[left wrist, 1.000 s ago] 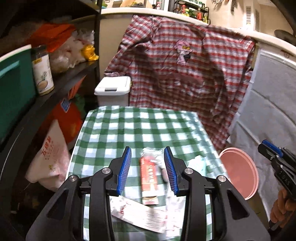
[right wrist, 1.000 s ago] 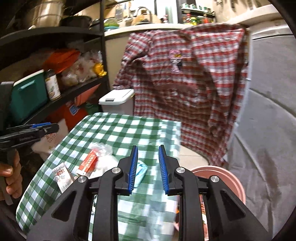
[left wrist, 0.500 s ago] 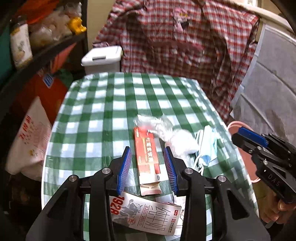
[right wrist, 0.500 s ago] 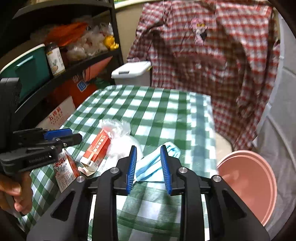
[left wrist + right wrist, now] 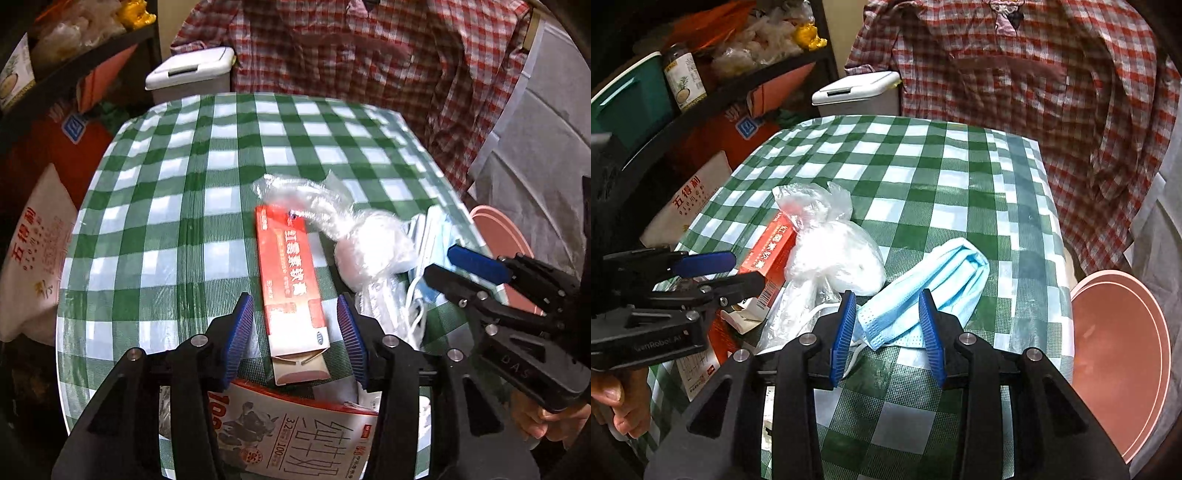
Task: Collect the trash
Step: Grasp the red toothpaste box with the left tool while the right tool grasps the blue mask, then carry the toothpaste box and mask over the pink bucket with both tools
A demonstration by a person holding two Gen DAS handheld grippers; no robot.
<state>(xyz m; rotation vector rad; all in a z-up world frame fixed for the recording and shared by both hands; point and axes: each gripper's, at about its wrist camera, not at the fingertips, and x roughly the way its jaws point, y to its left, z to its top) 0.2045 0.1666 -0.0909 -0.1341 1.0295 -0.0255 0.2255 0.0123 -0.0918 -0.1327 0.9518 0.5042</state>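
Left gripper (image 5: pixel 295 332) has its fingers spread on either side of the red carton (image 5: pixel 290 275) lying flat on the green-checked tablecloth (image 5: pixel 192 184). Right gripper (image 5: pixel 888 323) is also spread wide, straddling the blue face mask (image 5: pixel 923 291), just beside a crumpled plastic bag (image 5: pixel 831 247). The pink bin (image 5: pixel 1119 354) sits off the table's right edge.

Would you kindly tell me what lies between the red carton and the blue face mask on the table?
A knotted clear plastic bag lies between red carton and blue face mask, clearest in the right wrist view.
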